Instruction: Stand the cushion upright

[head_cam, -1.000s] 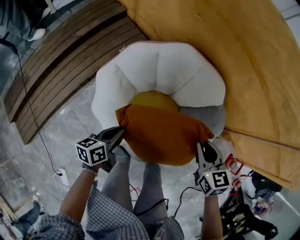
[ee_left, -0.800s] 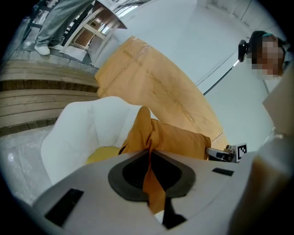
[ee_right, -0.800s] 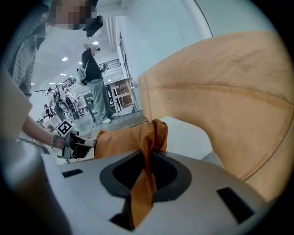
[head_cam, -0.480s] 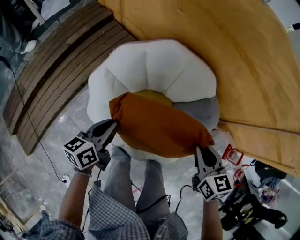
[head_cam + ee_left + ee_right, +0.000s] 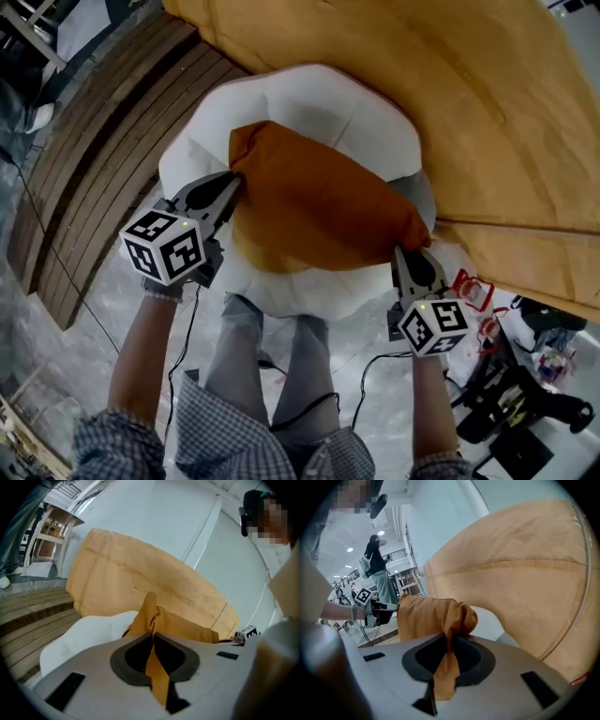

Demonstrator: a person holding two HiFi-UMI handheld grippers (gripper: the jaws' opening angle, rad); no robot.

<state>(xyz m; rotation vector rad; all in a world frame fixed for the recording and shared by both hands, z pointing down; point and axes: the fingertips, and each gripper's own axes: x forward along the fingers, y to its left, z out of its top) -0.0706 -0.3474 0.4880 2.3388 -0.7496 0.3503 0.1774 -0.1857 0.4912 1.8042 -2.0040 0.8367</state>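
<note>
The left forearm (image 5: 141,361) and right forearm (image 5: 427,408) reach forward, bare below checked sleeves. In the head view the left gripper (image 5: 228,190) sits higher and angles toward the upper right, with its marker cube (image 5: 164,246) tilted toward the camera. Its jaws are pinched tight on a corner fold of the orange cushion (image 5: 319,202). The right gripper (image 5: 406,253) points up the frame, lower and well apart from the left. Its jaws clamp the opposite corner, with fabric bunched between them.
</note>
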